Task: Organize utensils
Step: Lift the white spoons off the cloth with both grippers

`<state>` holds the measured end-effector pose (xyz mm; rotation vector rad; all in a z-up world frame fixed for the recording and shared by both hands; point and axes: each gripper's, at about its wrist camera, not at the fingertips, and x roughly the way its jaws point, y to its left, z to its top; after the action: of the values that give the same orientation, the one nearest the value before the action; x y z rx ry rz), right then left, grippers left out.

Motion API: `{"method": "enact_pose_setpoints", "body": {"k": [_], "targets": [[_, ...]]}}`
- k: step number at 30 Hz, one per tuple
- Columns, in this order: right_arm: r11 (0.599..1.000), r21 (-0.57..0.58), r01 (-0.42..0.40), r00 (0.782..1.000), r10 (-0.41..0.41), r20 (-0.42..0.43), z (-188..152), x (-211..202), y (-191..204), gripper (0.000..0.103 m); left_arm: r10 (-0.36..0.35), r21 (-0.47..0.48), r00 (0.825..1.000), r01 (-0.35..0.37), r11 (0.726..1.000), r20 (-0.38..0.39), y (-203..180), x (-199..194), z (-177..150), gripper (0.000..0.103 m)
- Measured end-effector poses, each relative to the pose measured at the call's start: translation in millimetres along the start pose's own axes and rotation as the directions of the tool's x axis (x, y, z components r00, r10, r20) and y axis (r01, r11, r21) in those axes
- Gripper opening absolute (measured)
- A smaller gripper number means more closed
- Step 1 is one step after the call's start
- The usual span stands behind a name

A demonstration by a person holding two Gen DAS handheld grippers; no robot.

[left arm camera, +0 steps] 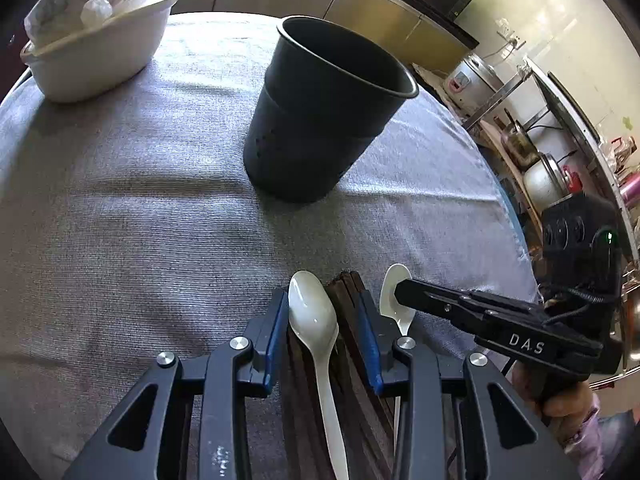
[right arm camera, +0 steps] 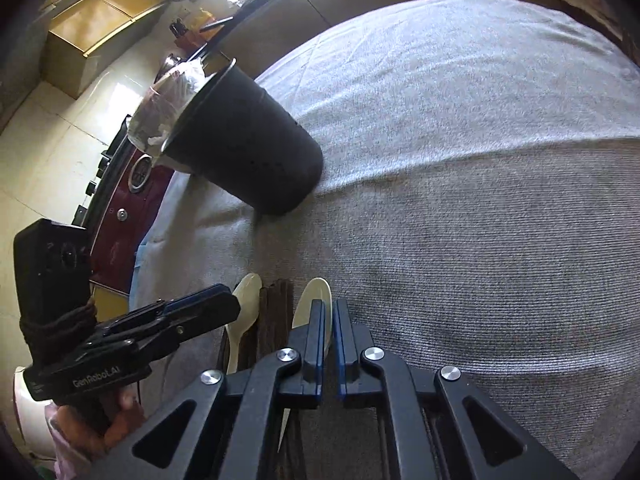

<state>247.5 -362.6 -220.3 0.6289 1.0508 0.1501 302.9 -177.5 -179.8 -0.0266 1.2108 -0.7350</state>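
Note:
A black utensil cup [left arm camera: 326, 108] stands upright on the grey tablecloth [left arm camera: 120, 220]; it also shows in the right wrist view [right arm camera: 248, 148]. Two white spoons and a bundle of dark chopsticks [left arm camera: 348, 300] lie near the front edge. My left gripper [left arm camera: 324, 312] is open, its jaws on either side of one white spoon [left arm camera: 310, 308] and the chopsticks. My right gripper [right arm camera: 329, 320] is nearly shut, with a thin gap, over the other white spoon [right arm camera: 314, 300]; it holds nothing that I can see. The chopsticks [right arm camera: 276, 312] and the first spoon [right arm camera: 244, 304] lie left of it.
A white bowl [left arm camera: 104, 52] with a plastic bag stands at the far left of the table. Beyond the right table edge is a rack with pots and a rice cooker [left arm camera: 472, 76]. A red appliance [right arm camera: 132, 200] stands beyond the cup in the right wrist view.

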Motion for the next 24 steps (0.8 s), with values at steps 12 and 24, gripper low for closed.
{"method": "enact_pose_setpoints", "body": {"k": [12,24], "targets": [[1.000,-0.009,-0.026,0.998,0.026,0.052,-12,-3,1,0.005,-0.049,0.084,0.998,0.045,0.995,0.048,-5,-6,-14,0.002],[0.989,-0.033,0.147,0.976,-0.139,0.169,-41,-28,45,0.005,-0.101,0.148,0.994,0.094,0.984,0.040,-7,-31,-21,0.010]]}}
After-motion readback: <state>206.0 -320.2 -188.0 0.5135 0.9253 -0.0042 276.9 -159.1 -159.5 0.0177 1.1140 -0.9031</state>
